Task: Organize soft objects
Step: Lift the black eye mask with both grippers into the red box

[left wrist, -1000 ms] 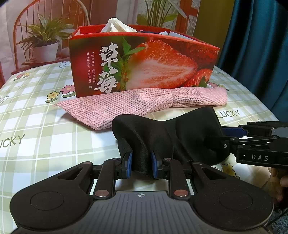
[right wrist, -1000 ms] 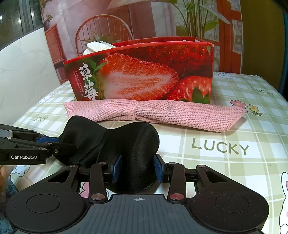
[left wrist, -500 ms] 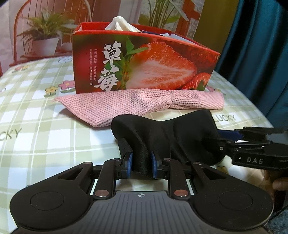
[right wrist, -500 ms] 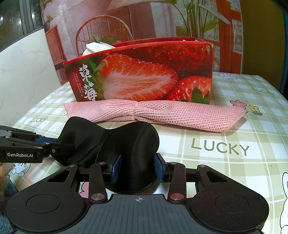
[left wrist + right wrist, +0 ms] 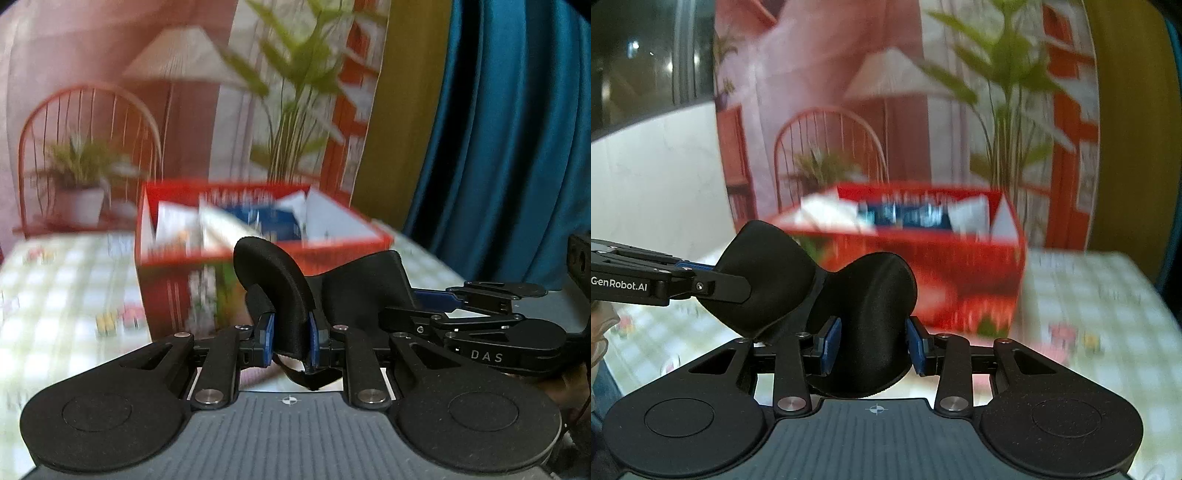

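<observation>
Left claw point(image 5: 289, 341): jaws narrow, blue pads pinched on 1 lobe of the black mask point(image 5: 280, 280); a strap end hung below the pads.
Right claw point(image 5: 874, 345): pads pressed on the mask's point(image 5: 871, 314) other lobe, a wider bunch of fabric between them.
Mask: stretched between the 2 claws, off the table point(image 5: 1108, 295), each lobe curling up above its claw.
Box point(image 5: 258, 258): red, open-topped, just ahead of both claws and beyond the mask; white and blue items inside, too blurred to identify.
Table: checked cloth, below and to either side of the claws.
Curtain point(image 5: 498, 129): blue, right of the left claw.
</observation>
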A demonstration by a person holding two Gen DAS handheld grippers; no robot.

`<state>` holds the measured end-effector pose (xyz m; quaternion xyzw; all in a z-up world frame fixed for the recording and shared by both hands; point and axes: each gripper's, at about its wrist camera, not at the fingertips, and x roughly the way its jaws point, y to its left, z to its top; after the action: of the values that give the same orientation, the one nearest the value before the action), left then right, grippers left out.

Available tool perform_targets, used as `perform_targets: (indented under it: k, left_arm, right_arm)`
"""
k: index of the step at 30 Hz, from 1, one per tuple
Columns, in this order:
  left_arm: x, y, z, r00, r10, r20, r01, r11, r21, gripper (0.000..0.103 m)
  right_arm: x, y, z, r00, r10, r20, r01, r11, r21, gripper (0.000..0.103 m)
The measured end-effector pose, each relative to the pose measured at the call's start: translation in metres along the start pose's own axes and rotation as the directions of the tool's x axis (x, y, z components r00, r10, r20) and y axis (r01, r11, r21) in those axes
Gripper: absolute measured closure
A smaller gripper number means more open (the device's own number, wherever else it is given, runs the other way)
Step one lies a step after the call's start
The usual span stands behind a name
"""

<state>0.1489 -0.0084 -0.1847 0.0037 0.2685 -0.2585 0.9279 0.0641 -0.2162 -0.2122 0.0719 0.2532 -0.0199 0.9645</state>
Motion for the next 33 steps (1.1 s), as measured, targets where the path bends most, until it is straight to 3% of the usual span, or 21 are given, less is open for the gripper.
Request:
perform_targets:
  k: [9,14,16,19,25,28,33]
  left_arm:
    - [0.019,-0.009,0.075,0.994,0.036,0.101,-0.045,0.995,0.089,0.083]
    - [0.04,-0.016,0.109,0.979,0.118,0.165,-0.147,0.974,0.171,0.083]
    - [0.059,-0.014,0.117,0.975,0.174,0.137,-0.195,0.968,0.159,0.083]
    - [0.095,-0.007,0.118,0.977,0.211,0.037,-0.214,0.967,0.139,0.083]
    - [0.153,0.016,0.106,0.96,0.205,-0.188,-0.199,0.979,0.053,0.083]
    - [0.168,0.028,0.105,0.949,0.199,-0.245,-0.201,0.979,0.017,0.083]
    - [0.172,0.042,0.101,0.944,0.176,-0.281,-0.186,0.982,-0.012,0.082]
  right_arm:
    - [0.022,-0.021,0.074,0.992,0.003,0.129,-0.001,1.0,-0.017,0.068]
    - [0.048,-0.03,0.108,0.976,-0.051,0.211,0.056,0.998,-0.014,0.068]
    - [0.061,-0.032,0.115,0.974,-0.064,0.215,0.067,0.998,-0.005,0.068]
    - [0.092,-0.035,0.118,0.981,-0.09,0.17,0.09,0.996,0.007,0.068]
    - [0.153,-0.044,0.103,0.988,-0.148,-0.041,0.15,0.988,0.044,0.068]
    - [0.175,-0.051,0.099,0.975,-0.167,-0.148,0.18,0.981,0.075,0.07]
    - [0.196,-0.062,0.097,0.957,-0.157,-0.244,0.194,0.971,0.136,0.071]
